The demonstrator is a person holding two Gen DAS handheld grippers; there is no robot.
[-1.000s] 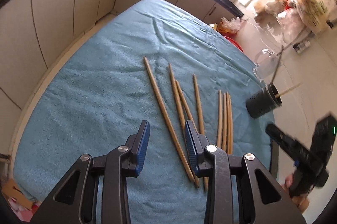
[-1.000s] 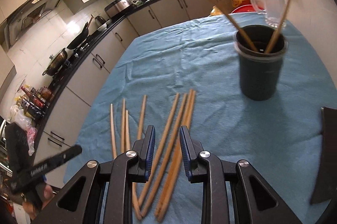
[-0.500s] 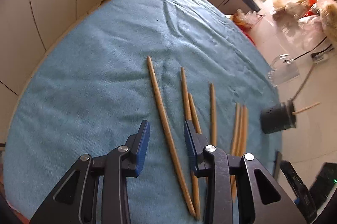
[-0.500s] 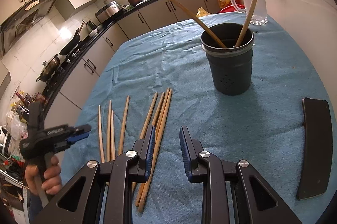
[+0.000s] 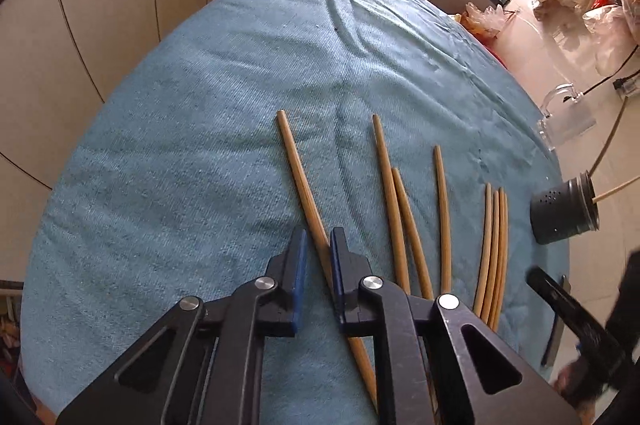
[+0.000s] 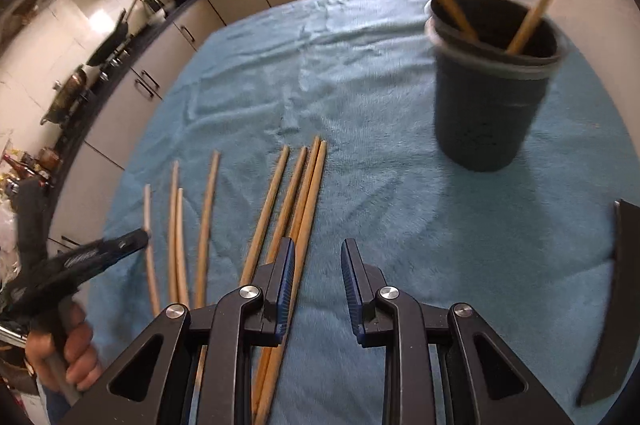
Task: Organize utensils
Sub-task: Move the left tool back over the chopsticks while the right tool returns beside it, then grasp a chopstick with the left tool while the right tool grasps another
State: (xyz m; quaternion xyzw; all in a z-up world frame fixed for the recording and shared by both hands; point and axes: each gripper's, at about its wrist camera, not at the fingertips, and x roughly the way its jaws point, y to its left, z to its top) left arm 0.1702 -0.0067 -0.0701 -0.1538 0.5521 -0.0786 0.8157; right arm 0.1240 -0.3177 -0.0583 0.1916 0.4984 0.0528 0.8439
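Several wooden chopsticks lie side by side on a blue towel (image 5: 200, 145). My left gripper (image 5: 318, 245) has closed on the leftmost chopstick (image 5: 298, 173), which runs between its blue pads. A dark utensil cup (image 5: 564, 215) stands at the right edge; in the right wrist view the cup (image 6: 492, 93) holds two chopsticks. My right gripper (image 6: 318, 257) is open and empty, above the towel just right of a tight group of chopsticks (image 6: 298, 193). The left gripper also shows at the left edge of that view (image 6: 120, 245).
A clear glass jug (image 5: 566, 123) stands beyond the cup. A dark flat object (image 6: 612, 297) lies at the towel's right edge. Kitchen cabinets (image 5: 120, 5) run along the far side and a stove with pans (image 6: 92, 65) is at the left.
My left gripper has come down and narrowed from wide open to closed on the leftmost chopstick. My right gripper has moved forward towards the cup, still open.
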